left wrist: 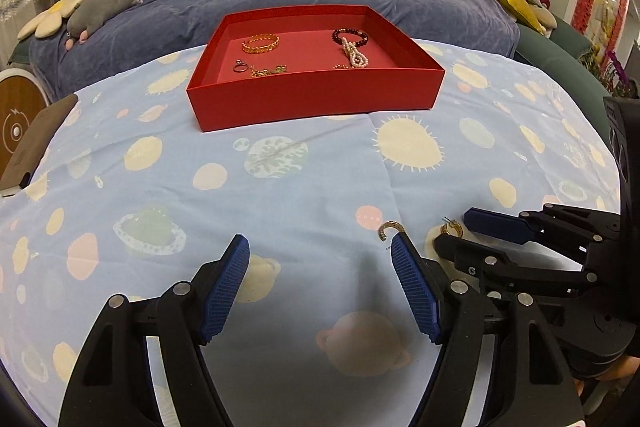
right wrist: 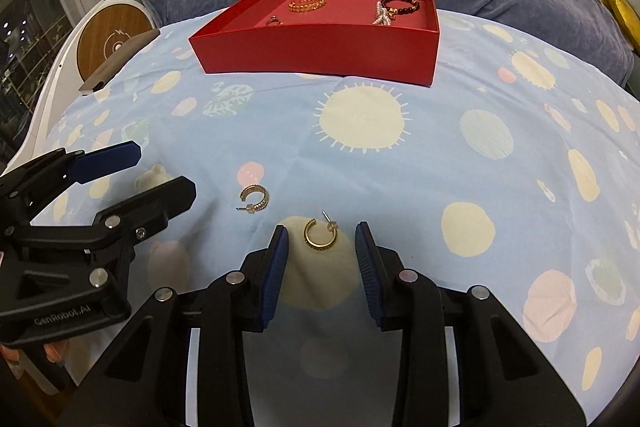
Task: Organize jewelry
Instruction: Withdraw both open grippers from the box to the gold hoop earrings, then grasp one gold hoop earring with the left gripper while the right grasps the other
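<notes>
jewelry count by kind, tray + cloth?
Hoop earrings, loose on the cloth: 2
Gold bangle, in the red tray: 1
Dark bead bracelet, in tray: 1
Pearl strand, in tray: 1
Ring, in tray: 1
Gold chain piece, in tray: 1
Small gold piece behind the tray's front wall, kind unclear: 1
Total: 8

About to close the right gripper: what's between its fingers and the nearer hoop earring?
Nothing but bare printed cloth, per the right wrist view. The hoop earring lies between the open right gripper fingertips, untouched.
</notes>
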`<state>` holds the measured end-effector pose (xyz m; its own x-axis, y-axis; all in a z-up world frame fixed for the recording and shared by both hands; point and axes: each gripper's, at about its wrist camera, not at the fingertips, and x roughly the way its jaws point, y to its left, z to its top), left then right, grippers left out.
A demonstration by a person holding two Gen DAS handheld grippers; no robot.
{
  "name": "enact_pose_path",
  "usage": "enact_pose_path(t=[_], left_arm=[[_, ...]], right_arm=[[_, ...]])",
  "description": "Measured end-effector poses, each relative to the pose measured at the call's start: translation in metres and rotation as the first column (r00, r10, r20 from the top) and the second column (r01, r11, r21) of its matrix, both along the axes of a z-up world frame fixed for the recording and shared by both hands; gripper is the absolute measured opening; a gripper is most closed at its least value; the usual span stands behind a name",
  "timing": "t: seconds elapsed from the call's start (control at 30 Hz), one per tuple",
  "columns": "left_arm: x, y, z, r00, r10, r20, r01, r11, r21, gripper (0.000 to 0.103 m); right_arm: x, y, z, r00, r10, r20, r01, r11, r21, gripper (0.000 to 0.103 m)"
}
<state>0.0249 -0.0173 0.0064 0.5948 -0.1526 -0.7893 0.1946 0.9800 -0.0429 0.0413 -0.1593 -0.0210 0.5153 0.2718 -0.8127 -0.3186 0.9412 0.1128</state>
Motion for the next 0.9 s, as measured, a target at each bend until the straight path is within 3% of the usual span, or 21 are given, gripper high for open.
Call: enact_pose_path(t=[0.07,0.5,0.6,0.77,0.9], left_arm=[[0.001,0.0,-0.001,1.0,-0.003,-0.004,0.003,1.0,-0.005,0.071],[0.014,-0.034,-0.024,0.997,-0.07,-0.038,0.07,0.998,-0.001,0.068],[0.014,-0.042,-0.027,0.997,-0.081,-0.015,0.081,0.996,0.043,0.052],[0.015,-0.042,-0.026,0.996,-0.085,-0.002,0.085,0.995,0.047,0.014],[0.014,-0.038,-0.024,0.995,-0.095,-0.009,0.095,0.995,0.032,0.014]], right_arm=[[0.001,-0.001,0.0,1.0,0.0,0.004,0.0,1.0,-0.005,0.016],[-0.002,-0.038,0.021,0.996,-0.088,0.016,0.087,0.995,0.045,0.016],[-0.003,-0.044,0.023,0.995,-0.099,0.016,0.098,0.994,0.052,0.016],[-0.005,-0.044,0.022,0.995,-0.095,0.011,0.094,0.994,0.053,0.016],[-0.004,-0.043,0.025,0.995,-0.097,0.017,0.096,0.994,0.057,0.016]])
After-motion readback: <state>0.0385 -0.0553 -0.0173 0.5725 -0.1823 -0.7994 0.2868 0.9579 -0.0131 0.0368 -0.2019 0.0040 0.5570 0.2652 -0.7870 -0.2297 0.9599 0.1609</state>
